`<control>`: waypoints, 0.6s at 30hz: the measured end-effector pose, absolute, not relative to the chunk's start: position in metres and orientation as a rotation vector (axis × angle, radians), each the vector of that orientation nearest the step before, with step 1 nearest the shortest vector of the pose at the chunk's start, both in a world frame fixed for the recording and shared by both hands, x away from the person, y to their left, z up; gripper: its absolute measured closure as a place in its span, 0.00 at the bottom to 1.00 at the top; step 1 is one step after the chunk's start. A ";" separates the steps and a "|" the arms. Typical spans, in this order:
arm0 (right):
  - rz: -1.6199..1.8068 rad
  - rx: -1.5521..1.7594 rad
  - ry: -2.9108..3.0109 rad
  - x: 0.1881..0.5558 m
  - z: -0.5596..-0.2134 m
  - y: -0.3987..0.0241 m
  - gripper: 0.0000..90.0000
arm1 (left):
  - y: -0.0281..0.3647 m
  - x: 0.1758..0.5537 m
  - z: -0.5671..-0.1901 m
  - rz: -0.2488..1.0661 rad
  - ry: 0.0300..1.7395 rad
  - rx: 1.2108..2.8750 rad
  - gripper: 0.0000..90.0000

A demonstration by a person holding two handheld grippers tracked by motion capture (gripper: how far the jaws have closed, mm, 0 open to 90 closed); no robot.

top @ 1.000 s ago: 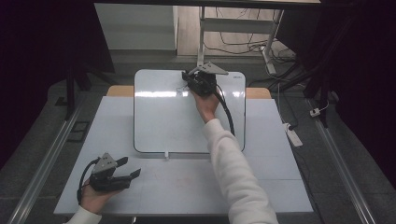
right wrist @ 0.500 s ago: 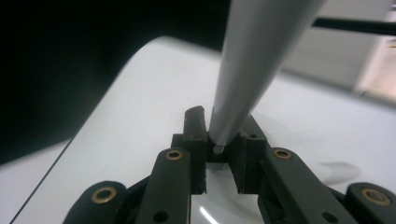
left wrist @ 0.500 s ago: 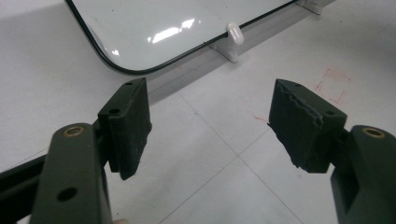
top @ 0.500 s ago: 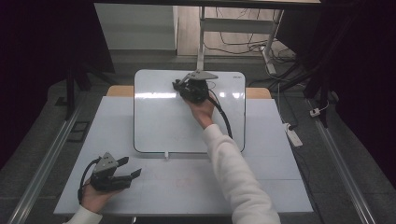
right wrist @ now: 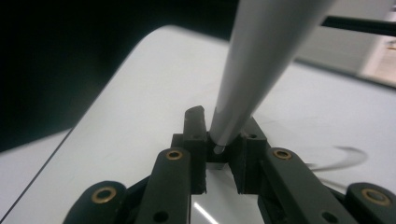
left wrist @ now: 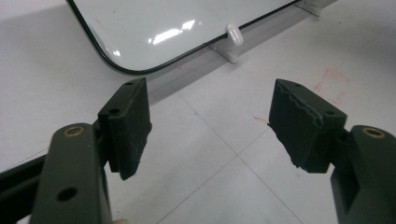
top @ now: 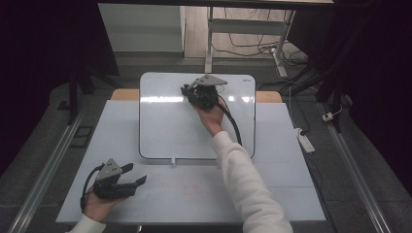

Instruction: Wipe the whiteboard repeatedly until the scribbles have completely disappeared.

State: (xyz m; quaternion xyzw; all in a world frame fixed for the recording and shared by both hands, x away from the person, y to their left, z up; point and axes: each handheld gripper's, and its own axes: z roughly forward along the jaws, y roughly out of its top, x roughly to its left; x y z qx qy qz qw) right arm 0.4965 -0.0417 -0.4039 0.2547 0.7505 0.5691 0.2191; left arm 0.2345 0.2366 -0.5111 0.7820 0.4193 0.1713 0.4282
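One whiteboard (top: 170, 126) on white table (top: 291, 189), two grippers: right (right wrist: 219, 140) clamped on one grey marker (right wrist: 261, 60), left (left wrist: 210, 121) wide, empty.

The glossy white rounded whiteboard (top: 170, 126) has a thin black edge; the smooth marker barrel (right wrist: 261, 60) is grey; the matte tabletop (left wrist: 210, 154) is white with faint red marks.

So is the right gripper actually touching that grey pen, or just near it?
Touching. The right gripper view shows the right gripper with its jaws closed against both sides of the grey pen, no gap between them, above the whiteboard.
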 end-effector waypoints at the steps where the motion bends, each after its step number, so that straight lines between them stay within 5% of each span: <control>1: 1.577 0.731 2.044 0.498 -0.402 -0.045 0.87 | 0.237 0.234 -0.511 0.428 1.046 1.952 0.33; 18: 1.551 0.681 2.085 0.490 -0.409 -0.049 0.87 | 0.238 0.235 -0.512 0.430 1.050 1.947 0.33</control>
